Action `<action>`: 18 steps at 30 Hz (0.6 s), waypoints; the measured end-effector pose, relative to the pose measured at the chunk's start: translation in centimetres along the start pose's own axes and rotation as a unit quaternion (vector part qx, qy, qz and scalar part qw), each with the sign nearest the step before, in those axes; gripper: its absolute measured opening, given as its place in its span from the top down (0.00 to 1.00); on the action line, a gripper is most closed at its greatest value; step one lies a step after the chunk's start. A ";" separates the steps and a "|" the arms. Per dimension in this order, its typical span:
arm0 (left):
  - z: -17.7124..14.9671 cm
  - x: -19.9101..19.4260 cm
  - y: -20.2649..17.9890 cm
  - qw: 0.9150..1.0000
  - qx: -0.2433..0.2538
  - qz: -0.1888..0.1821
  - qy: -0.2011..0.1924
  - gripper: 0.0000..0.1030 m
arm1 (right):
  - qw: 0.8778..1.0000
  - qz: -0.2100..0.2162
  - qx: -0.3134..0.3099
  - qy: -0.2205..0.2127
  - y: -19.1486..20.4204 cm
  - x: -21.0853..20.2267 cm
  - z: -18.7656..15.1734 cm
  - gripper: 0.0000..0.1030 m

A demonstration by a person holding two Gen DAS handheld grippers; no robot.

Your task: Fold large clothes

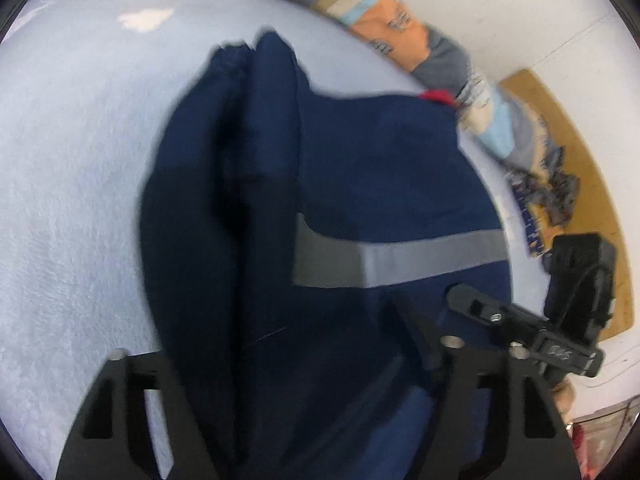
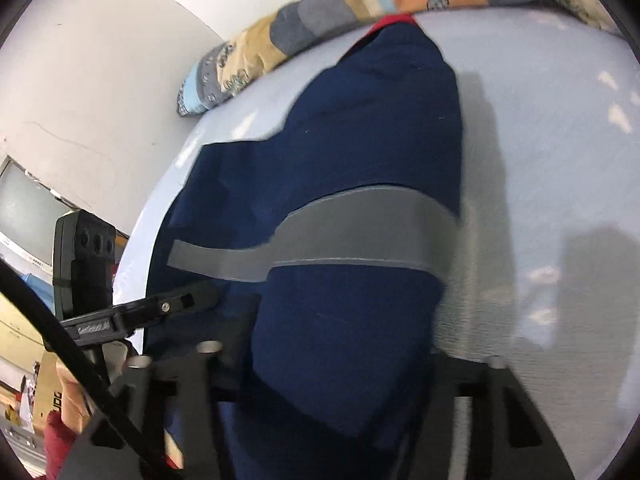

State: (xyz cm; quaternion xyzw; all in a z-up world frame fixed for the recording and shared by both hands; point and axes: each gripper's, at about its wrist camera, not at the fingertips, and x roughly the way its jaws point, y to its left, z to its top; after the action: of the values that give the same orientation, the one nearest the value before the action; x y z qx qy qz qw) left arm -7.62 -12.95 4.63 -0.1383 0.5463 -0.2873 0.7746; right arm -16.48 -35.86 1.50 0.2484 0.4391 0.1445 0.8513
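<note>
**Navy garment bunched on the bed between both grippers**

A navy garment (image 1: pixel 360 168) is seen lying on a pale blue bed sheet (image 1: pixel 72 184), gathered into long upright folds on its left side and flatter on its right. A grey stripe (image 1: pixel 400 260) is seen running across the garment, partly tucked under a fold. A small red patch (image 1: pixel 437 96) is noted at its far edge.

The left gripper (image 1: pixel 320 420) is held at the near end of the cloth; its jaws are spread to either side, with navy fabric filling the gap between them. Whether the fabric is pinched cannot be told. The right gripper (image 2: pixel 344 412) is seen in the same way, jaws apart with cloth bulging between them; grip cannot be told. In the left wrist view the right gripper's body (image 1: pixel 560 320) is seen just beside the garment's right edge.

A patchwork quilt (image 2: pixel 304 20) is bundled along the far side of the bed against a white wall (image 2: pixel 100 60). Both views are motion-blurred.
</note>
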 end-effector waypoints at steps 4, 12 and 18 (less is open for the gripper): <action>-0.3 -1.8 -3.5 0.999 0.019 -0.036 -0.023 0.41 | 0.999 -0.025 -0.046 -0.013 2.5 -3.0 -0.4 0.57; -2.2 -0.3 -11.6 0.993 0.071 -0.091 0.002 0.41 | 0.996 -0.072 -0.043 -0.035 0.3 -13.2 -1.7 0.58; -3.4 3.6 -12.5 0.991 0.095 0.088 0.013 0.41 | 0.974 -0.210 0.088 0.002 -11.1 -16.5 -6.1 0.29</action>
State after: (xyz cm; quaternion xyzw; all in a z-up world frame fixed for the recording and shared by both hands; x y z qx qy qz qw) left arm -13.57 -24.73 7.26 -0.0113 0.5368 -0.2702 0.7992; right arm -30.66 -50.96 3.53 0.2241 0.4944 -0.0759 0.8364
